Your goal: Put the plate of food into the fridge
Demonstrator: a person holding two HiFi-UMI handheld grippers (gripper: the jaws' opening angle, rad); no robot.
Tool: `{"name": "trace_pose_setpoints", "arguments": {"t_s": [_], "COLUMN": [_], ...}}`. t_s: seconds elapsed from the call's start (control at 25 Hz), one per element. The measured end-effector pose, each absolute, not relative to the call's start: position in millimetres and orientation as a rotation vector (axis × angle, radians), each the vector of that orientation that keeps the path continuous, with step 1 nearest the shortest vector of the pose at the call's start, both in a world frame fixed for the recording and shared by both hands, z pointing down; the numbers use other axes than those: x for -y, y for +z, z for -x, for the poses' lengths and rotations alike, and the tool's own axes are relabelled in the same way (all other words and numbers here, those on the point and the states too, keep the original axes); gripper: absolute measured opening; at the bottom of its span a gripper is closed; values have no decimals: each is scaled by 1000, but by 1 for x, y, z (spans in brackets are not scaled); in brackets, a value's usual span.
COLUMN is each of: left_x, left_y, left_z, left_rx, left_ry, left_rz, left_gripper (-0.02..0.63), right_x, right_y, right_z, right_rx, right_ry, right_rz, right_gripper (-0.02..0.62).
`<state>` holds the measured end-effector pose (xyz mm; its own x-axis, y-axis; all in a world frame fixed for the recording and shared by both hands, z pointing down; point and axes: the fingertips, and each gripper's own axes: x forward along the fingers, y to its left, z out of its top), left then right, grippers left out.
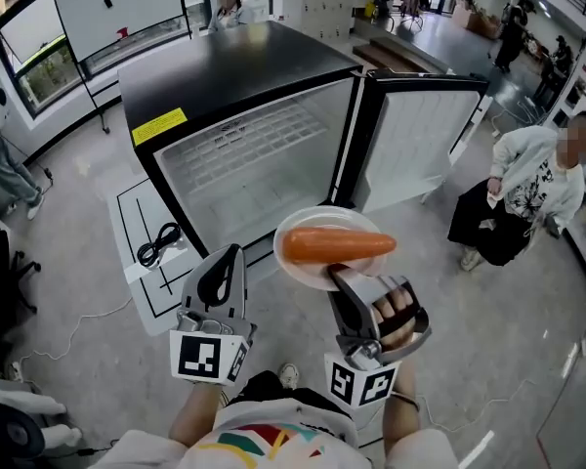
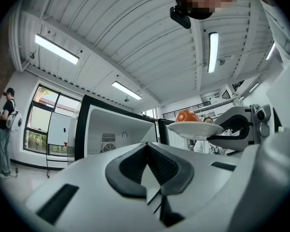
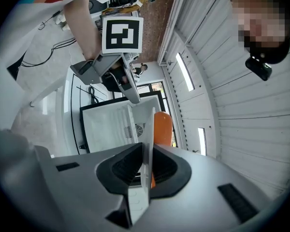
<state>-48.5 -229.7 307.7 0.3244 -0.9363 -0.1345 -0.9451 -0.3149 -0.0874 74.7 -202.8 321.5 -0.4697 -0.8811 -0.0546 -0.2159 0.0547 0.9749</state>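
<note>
The right tongs clamp the rim of the plate, held just in front of the open fridge, not inside. The left tongs are closed, empty. The right gripper view shows the plate edge-on, half hiding the carrot. The head view shows it whole.

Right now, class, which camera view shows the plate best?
The head view: nearly the whole plate shows from above, with the food on it. The left gripper view shows it side-on; the right gripper view shows only its rim, edge-on.
</note>
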Motion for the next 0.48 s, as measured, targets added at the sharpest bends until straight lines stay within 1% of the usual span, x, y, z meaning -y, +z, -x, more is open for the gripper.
{"name": "trace_pose_setpoints", "arguments": {"t_s": [0.08,0.28,0.48], "left_x": [235,262,295], "left_y": [306,295,305], "left_z": [49,19,21], "left_rx": [-1768,-1791,-1795], "left_ry": [67,47,34], "left_rz": [2416,2391,2396], "left_gripper": [6,6,6], "right_x": [213,243,277], "right_y": [321,312,319], "right_z": [-75,-97,-87], "right_rx": [1772,1794,1802], "right_ry": [-1454,-1496,-1514], "right_rz": [-1080,-1030,-997], "right_gripper": [38,38,38]}}
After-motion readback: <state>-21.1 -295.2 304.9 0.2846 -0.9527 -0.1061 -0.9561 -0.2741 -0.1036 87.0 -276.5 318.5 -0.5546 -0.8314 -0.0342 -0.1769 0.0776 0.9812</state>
